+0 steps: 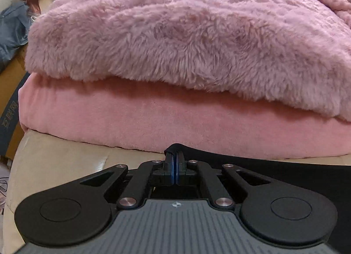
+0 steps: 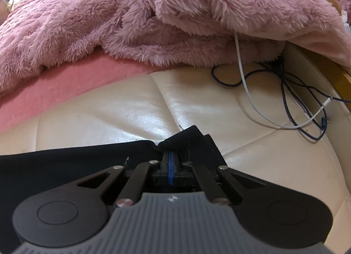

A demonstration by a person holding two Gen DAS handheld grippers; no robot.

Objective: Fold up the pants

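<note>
The black pants (image 1: 274, 170) lie on a cream leather surface (image 1: 54, 159); in the left wrist view they stretch off to the right. My left gripper (image 1: 175, 155) is shut on a corner of the pants, with a small fold of black cloth peeking above the fingertips. In the right wrist view the pants (image 2: 65, 157) stretch off to the left. My right gripper (image 2: 172, 153) is shut on another bunched corner of the pants, just above the cream surface (image 2: 131, 109).
A fluffy pink blanket (image 1: 175, 34) over a smooth pink blanket (image 1: 153, 118) rises right ahead of both grippers, also in the right wrist view (image 2: 109, 23). A white cable (image 2: 248, 87) and dark cables (image 2: 291, 91) lie at the right. Cardboard boxes (image 1: 8, 91) stand at the left.
</note>
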